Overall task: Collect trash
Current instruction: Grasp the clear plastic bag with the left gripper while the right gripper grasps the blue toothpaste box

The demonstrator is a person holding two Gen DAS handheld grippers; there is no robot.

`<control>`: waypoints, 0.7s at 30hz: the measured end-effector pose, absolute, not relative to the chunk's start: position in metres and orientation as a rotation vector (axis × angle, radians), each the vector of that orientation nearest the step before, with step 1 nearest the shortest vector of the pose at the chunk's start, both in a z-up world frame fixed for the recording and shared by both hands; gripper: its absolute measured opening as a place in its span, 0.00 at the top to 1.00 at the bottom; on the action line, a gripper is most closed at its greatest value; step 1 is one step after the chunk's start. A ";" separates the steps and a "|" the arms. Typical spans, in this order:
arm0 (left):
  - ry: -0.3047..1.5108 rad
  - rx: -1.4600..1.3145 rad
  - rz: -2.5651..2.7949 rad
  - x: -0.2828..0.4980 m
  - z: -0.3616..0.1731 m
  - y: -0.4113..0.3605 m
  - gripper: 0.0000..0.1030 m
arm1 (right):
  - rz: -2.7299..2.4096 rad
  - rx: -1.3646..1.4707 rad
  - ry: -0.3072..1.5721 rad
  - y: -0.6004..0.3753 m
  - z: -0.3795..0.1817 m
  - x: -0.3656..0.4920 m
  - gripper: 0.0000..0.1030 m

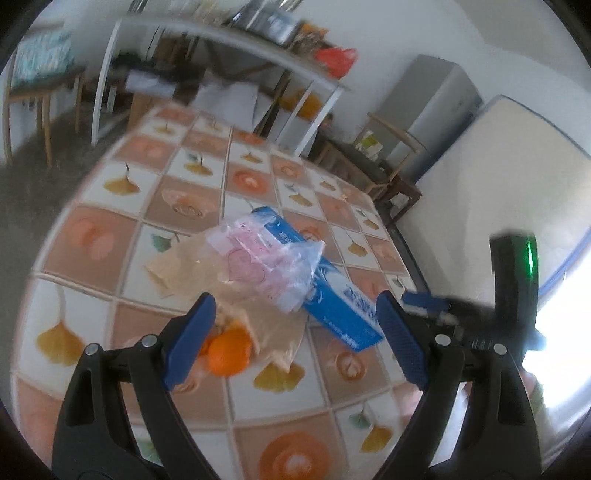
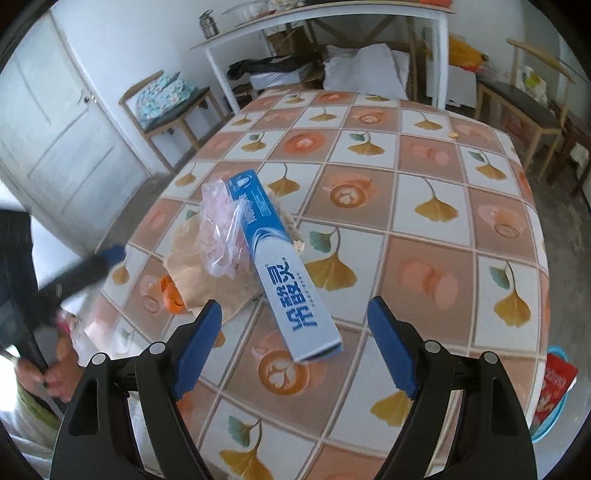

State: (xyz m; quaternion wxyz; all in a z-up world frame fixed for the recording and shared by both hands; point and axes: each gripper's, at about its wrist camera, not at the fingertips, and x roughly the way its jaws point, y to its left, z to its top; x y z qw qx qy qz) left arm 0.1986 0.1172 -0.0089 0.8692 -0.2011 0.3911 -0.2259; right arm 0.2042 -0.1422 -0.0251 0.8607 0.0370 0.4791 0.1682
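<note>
Your left wrist view is motion-blurred throughout: the shelf clutter (image 1: 273, 26) behind the table's far edge cannot be identified, and the print on the blue carton (image 1: 332, 291) is unreadable there. The orange peel (image 1: 229, 350) is partly hidden by your left gripper's blue finger (image 1: 192, 336) and by the tan paper (image 1: 258, 321) lying over it. The clear plastic bag (image 2: 221, 229) covers part of the carton's long side. Your left gripper (image 2: 85, 273) shows only as a dark streak in the right wrist view, so you cannot judge its jaws from there. The red packet (image 2: 554, 387) beyond the table's right edge is cut off by the lens rim
</note>
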 end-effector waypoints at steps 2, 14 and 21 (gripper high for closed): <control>0.864 -0.513 -0.467 0.219 -0.014 0.120 0.18 | 0.362 0.060 1.008 -0.138 -0.030 0.209 0.23; 1.097 -0.766 -0.329 0.302 -0.062 0.119 0.51 | 0.367 0.098 1.029 -0.145 -0.052 0.227 0.31; 1.144 -0.846 -0.317 0.304 -0.083 0.116 0.66 | 0.399 0.129 1.039 -0.149 -0.058 0.230 0.43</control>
